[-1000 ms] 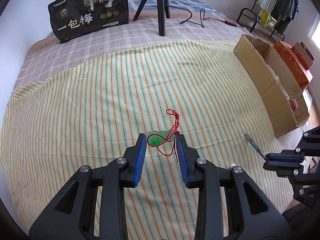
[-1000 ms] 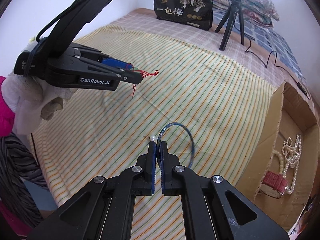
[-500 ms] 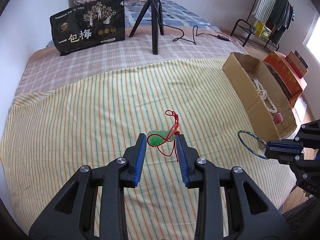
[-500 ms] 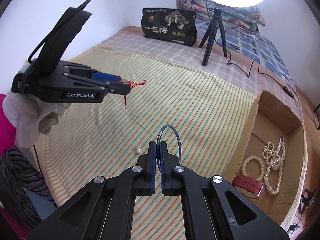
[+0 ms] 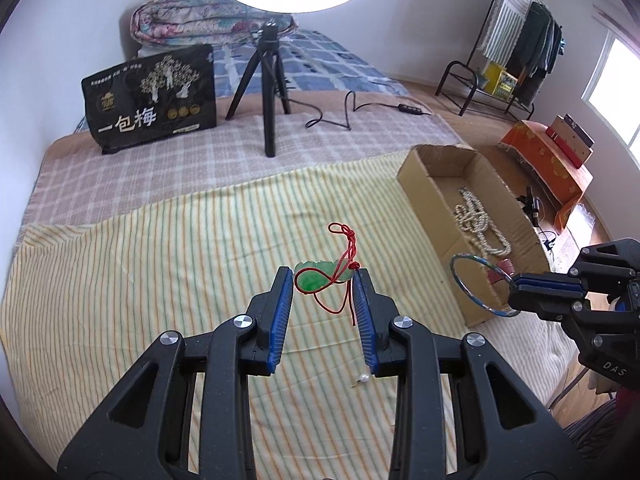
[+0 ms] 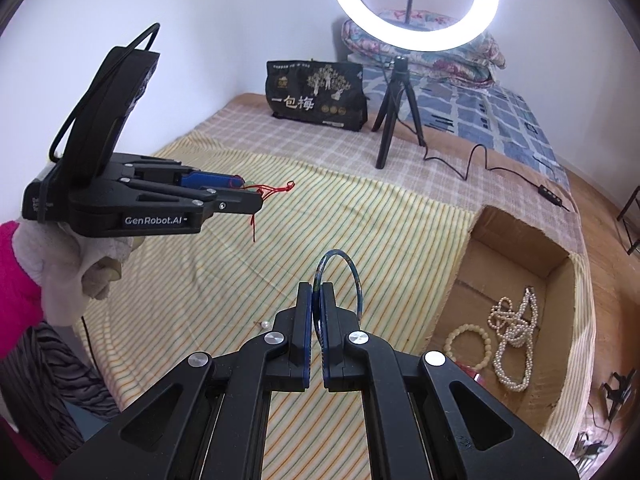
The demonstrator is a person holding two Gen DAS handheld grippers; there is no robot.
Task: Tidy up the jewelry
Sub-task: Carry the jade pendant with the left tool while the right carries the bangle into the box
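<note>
Left wrist view: the left gripper [image 5: 324, 292] hangs above the striped sheet [image 5: 160, 280] on the bed, its jaws pinching a green pendant [image 5: 320, 278] whose red cord [image 5: 344, 248] loops up and trails below the blue pads. At the right edge the right gripper [image 5: 520, 292] holds a thin blue bangle [image 5: 476, 280] clear of the sheet, just short of the cardboard box [image 5: 432, 200] that sits at the bed's right edge with a pearl necklace [image 5: 480, 224] inside. A lone pearl [image 5: 364, 379] lies on the sheet under the left gripper.

Right wrist view: the right gripper [image 6: 316, 308] has its jaws pressed together on the bangle's [image 6: 352, 276] rim, the hoop standing upright ahead of them. The left gripper [image 6: 256, 200], borne by a gloved hand [image 6: 72, 264], carries the pendant with the cord [image 6: 276, 190] dangling. The box [image 6: 464, 264] lies open to the right, holding pearl strands [image 6: 516, 332] and a bead bracelet [image 6: 468, 346].

The step in hand looks like carrying both pieces to the box. Doing it well means lowering each over bare cardboard, clear of the pearls, and letting the loose cord settle before release.

The pendant's grip point is hidden here by the gripper body; a red item at the box's near end is mostly cut off.
</note>
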